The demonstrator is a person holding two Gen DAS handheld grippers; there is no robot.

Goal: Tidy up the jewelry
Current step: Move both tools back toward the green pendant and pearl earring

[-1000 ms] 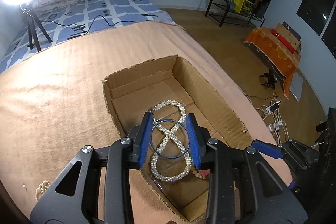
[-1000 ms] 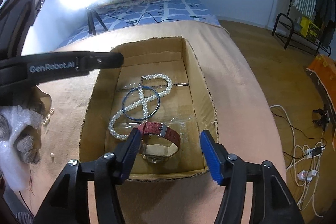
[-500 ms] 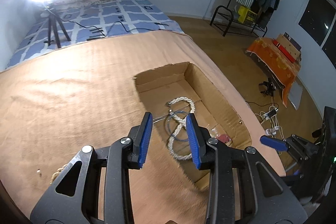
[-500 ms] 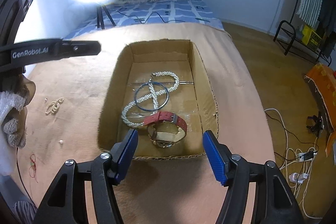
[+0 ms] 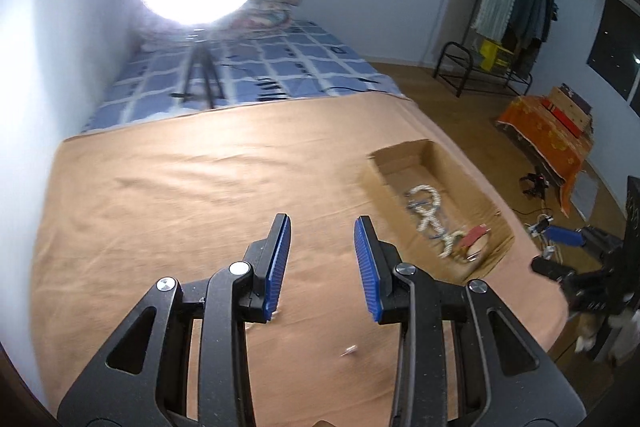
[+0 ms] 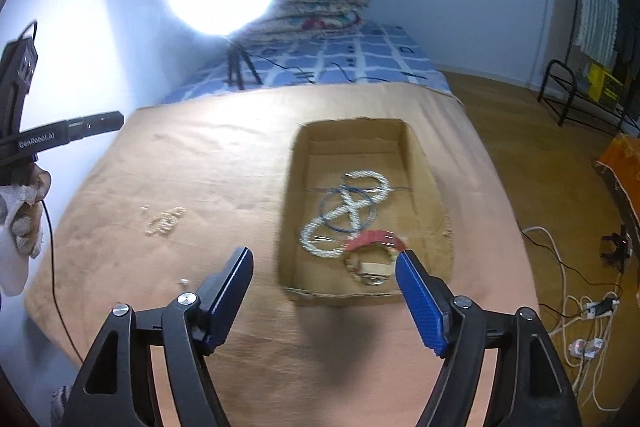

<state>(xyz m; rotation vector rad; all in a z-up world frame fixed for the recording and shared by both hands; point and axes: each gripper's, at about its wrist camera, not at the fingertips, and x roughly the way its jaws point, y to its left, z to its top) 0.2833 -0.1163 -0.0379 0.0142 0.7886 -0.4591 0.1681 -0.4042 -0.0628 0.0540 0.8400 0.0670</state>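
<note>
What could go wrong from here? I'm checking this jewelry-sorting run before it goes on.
1. The small pearl bracelet lies flat on the soft tan cloth; the open left gripper might pinch fabric along with it.
2. A tiny loose piece near the bracelet could be missed or knocked off the edge.
3. In the cardboard box, the blue bangle overlaps the pearl necklace; more items may tangle there.

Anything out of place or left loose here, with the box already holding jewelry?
Yes. A small pearl bracelet and a tiny loose piece lie on the tan cloth, outside the cardboard box that holds the pearl necklace, blue bangle and red-strap watch. Both tools are open.
</note>
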